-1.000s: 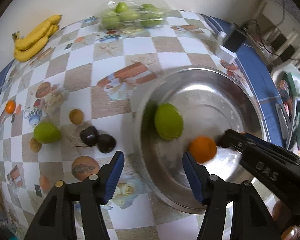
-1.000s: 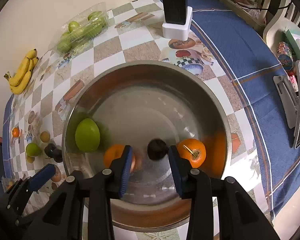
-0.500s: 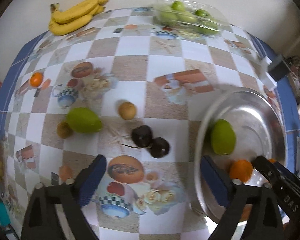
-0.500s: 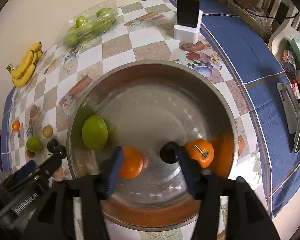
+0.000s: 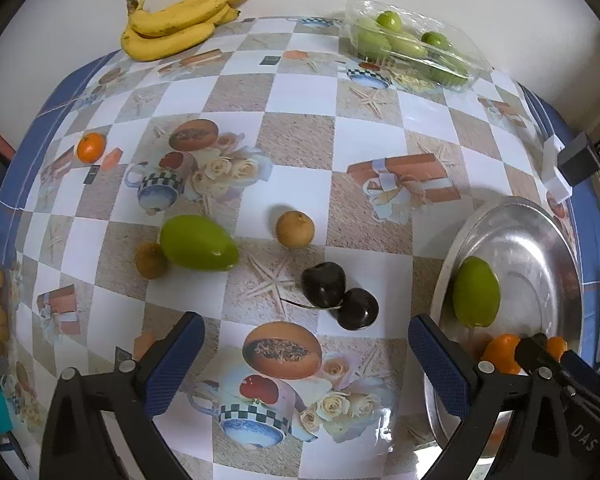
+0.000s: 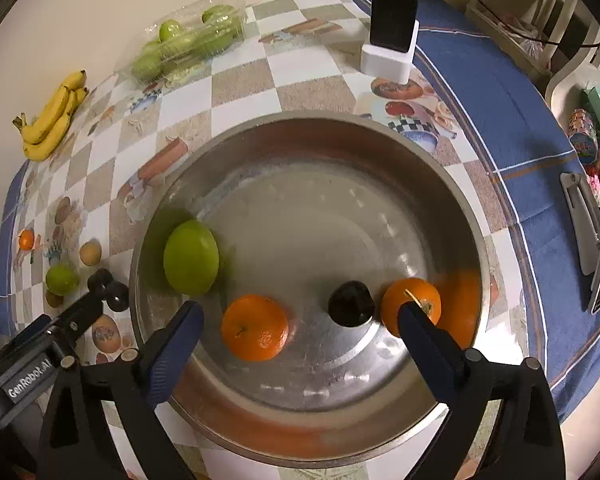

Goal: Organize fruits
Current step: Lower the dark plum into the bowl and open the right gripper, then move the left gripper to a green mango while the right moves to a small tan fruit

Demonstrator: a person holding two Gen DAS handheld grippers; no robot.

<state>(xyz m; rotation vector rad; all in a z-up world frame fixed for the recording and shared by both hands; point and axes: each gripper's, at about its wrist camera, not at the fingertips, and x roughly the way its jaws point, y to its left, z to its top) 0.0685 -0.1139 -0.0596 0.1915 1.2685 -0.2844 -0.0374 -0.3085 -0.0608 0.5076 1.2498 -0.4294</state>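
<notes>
A steel bowl point(image 6: 440, 184) holds a green mango point(image 6: 191, 257), two oranges point(image 6: 255, 328) point(image 6: 411, 305) and a dark cherry point(image 6: 350, 309). My right gripper point(image 6: 300, 332) is open and empty above the bowl's near side. My left gripper point(image 5: 306, 354) is open and empty over the tablecloth, left of the bowl point(image 5: 548, 240). Ahead of it lie two dark cherries point(image 5: 340, 294), a green mango point(image 5: 198, 243), two small brown fruits point(image 5: 295, 229) point(image 5: 151, 260) and a small orange point(image 5: 91, 147).
Bananas point(image 5: 176, 24) and a clear box of green fruit point(image 5: 412, 48) lie at the table's far edge. A black charger on a white block point(image 6: 392, 28) stands beyond the bowl. A phone stand point(image 6: 584, 224) is at the right.
Both grippers have opened wider. The left gripper has swung left from the bowl to the fruits on the cloth. The right gripper let go of the cherry, which lies in the bowl.
</notes>
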